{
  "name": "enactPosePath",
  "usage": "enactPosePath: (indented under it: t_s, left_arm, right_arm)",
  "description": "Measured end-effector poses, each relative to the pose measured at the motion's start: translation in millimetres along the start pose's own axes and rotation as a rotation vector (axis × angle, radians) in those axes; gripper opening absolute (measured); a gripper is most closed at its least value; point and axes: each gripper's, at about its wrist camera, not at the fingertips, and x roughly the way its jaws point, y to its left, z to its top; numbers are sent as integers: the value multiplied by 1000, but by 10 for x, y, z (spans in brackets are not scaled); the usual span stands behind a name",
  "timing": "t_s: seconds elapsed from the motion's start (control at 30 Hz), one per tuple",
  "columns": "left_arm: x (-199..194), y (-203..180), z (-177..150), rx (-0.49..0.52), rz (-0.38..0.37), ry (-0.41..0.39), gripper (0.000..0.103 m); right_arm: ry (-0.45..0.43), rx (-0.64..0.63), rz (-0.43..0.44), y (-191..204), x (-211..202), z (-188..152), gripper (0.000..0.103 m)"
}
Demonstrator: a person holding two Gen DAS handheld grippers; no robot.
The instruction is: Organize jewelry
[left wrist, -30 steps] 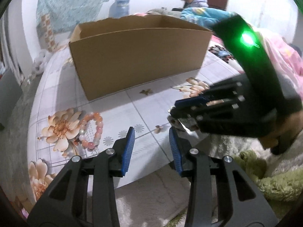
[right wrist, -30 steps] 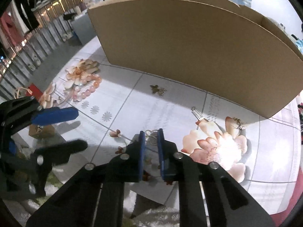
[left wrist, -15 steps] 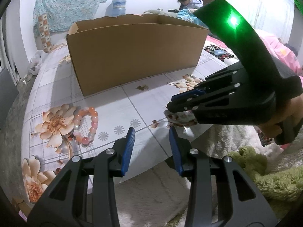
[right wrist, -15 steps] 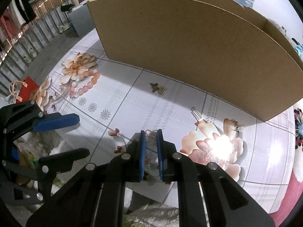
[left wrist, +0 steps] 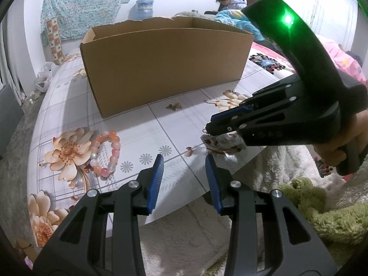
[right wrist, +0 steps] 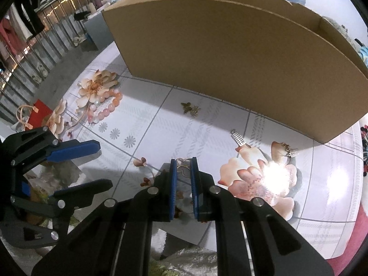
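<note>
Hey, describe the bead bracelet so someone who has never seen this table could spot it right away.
Start at the big open cardboard box on the flower-print table. In the left wrist view, look toward the box's left end and nearer the camera, to the large peach flower print. The bead bracelet lies against it: a loop of round pink, orange and white beads, far chunkier than the small metal pieces nearby.

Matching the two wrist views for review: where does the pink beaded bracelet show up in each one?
Left wrist view: the pink beaded bracelet lies left of centre, beside a printed flower, left of the left gripper.
Right wrist view: the bracelet sits upper left, below a printed flower, above the left gripper's blue pads.
Shared landmark: the cardboard box, standing behind the bracelet in both views.
</note>
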Motion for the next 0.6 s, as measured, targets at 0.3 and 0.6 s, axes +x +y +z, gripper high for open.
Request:
enactPosePath:
  t_s: [0.3,0.6]
  left_arm:
    - [87,19,105,1,40,4,36]
    - [407,115,512,53,88,-30,35]
  right_arm:
    - [-135,30,-13,-209,-417,20,12]
    - [-229,57,8,-431,-690,37,12]
